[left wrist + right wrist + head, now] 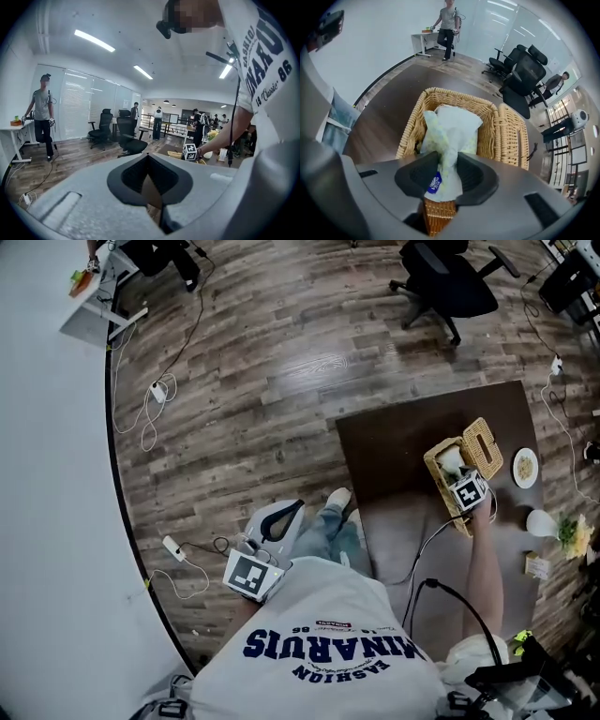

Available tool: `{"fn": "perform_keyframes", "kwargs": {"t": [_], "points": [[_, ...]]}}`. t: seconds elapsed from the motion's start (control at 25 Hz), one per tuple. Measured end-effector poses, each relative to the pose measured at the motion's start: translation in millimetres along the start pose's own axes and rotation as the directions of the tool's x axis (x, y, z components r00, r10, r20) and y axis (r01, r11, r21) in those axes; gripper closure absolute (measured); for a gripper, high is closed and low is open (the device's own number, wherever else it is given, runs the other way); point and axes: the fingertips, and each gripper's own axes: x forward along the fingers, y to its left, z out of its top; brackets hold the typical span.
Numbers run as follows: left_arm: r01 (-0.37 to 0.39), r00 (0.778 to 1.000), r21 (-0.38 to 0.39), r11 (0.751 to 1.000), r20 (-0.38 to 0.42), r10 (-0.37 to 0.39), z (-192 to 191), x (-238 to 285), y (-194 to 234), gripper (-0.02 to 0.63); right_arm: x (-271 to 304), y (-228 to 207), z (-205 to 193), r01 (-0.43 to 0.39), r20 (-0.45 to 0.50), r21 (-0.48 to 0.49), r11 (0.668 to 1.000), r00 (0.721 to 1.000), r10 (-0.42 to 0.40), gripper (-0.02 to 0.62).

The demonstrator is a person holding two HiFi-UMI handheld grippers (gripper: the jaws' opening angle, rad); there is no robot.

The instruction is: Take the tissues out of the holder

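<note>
Beneath the right hand-held gripper (446,176) spreads the table (389,98), dark brown and smooth, with a faint wood grain. Straight below the gripper on the table sits the holder (459,93), an oblong basket of pale woven wicker with a braided rim. Its flat wicker lid (513,136) stands open just to the gripper's right. The tissues (450,129), a soft, crinkled pack in pale green and white, rise out of the holder into the gripper. The gripper's dark matte pads pinch the pack's top. A small blue label (434,183) shows between the jaws. The left hand-held gripper (150,180) is well away from the table, over the wood floor, and holds nothing. Its jaws seem only slightly apart.
</note>
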Motion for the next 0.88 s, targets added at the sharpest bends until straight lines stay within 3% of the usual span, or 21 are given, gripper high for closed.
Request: {"fn": "perform_keyframes", "kwargs": {"t": [0.52,0.88], "points": [[0.048,0.999,0.025,0.999,0.019,-0.049,14,10,-8,0.601,-14,1,1,0.075,0.030,0.003,0.997,0.997,-0.075,0.528],[0.153,0.986,0.075,0.985,0.052,-0.157,25,28,-38,0.601,-57,-4,11,0.166,0.162,0.115,0.979,0.970,-0.183,0.534]]}}
